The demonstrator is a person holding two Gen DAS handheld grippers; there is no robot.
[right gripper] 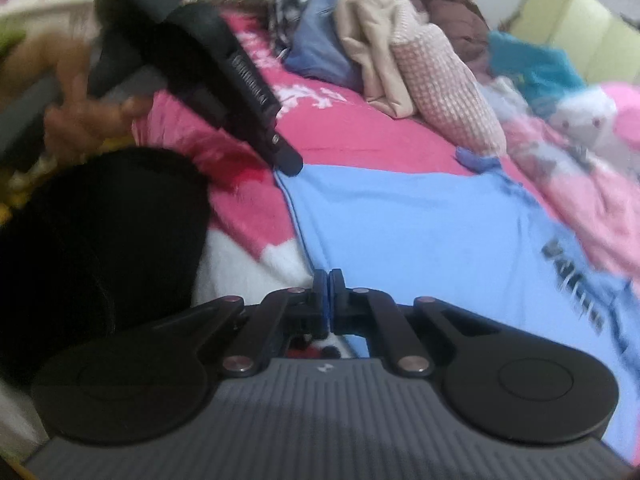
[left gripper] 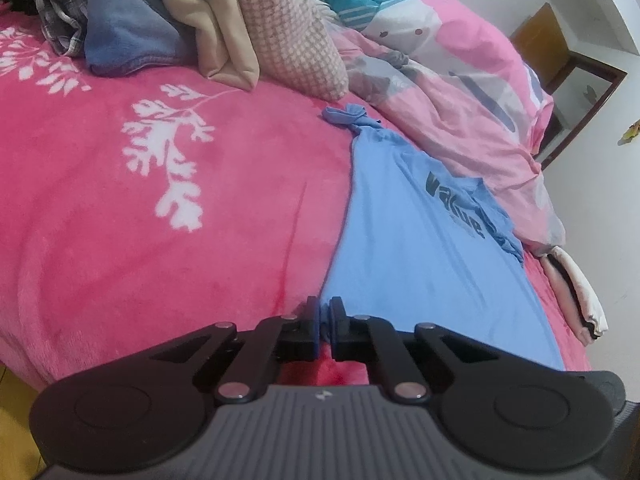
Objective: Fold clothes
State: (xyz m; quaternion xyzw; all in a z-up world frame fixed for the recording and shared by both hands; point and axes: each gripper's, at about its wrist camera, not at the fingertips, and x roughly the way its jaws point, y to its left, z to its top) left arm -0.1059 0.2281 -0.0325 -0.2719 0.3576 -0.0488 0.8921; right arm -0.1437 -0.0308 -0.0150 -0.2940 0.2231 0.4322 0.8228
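In the left wrist view, one blue T-shirt (left gripper: 408,216) lies flat on the pink blanket (left gripper: 140,220), near one pile of clothes (left gripper: 208,24). The left gripper (left gripper: 325,322) is pinched narrow on the shirt's near edge.

In the right wrist view, the same shirt (right gripper: 420,232) spreads ahead. The right gripper (right gripper: 329,300) is clamped on its edge, jaws nearly touching. The left gripper (right gripper: 290,164) touches the shirt's far corner.
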